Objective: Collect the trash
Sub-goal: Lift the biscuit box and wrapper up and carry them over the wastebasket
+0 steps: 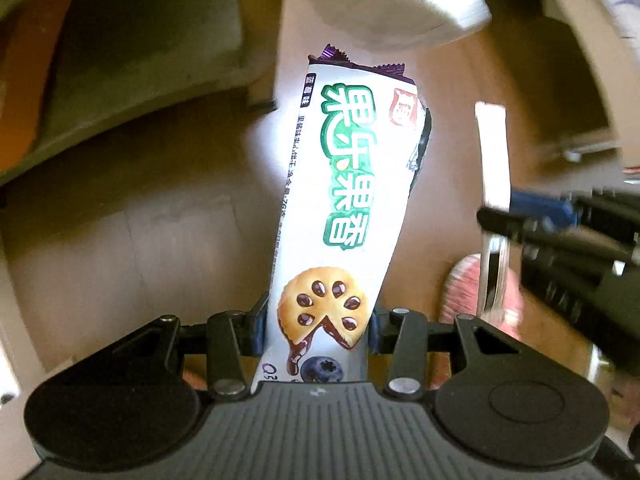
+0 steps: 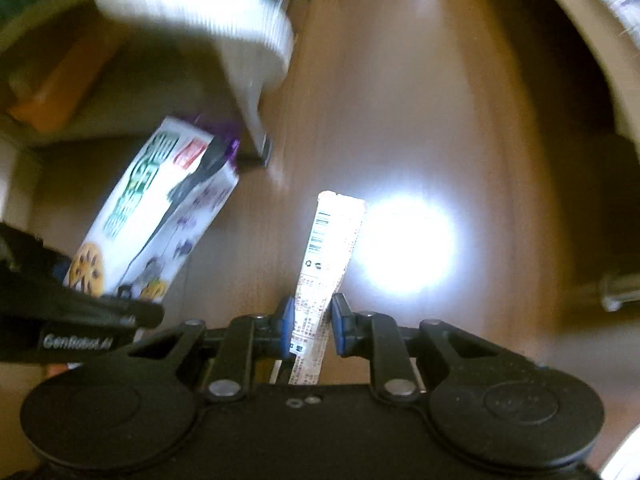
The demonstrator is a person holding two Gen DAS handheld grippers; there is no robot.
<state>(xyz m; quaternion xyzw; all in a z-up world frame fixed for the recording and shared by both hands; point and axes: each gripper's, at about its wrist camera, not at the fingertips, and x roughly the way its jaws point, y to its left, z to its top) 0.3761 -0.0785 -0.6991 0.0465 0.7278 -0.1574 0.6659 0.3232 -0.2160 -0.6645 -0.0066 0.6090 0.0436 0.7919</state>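
My left gripper (image 1: 316,328) is shut on a white biscuit wrapper (image 1: 344,200) with green lettering and a purple crimped end; the wrapper sticks up forward from the jaws. It also shows at the left of the right wrist view (image 2: 160,208). My right gripper (image 2: 310,324) is shut on a narrow white wrapper strip (image 2: 328,248) with a barcode and small print. In the left wrist view that strip (image 1: 494,160) and the right gripper (image 1: 492,216) appear at the right. Both grippers are held above a brown wooden floor (image 2: 400,100).
A white ribbed bin or basket (image 1: 396,0) is at the top, also in the right wrist view (image 2: 224,12). Furniture bases stand at the upper left (image 1: 140,60) and a curved beige edge at the upper right (image 2: 592,40). A bright glare spot (image 2: 404,244) lies on the floor.
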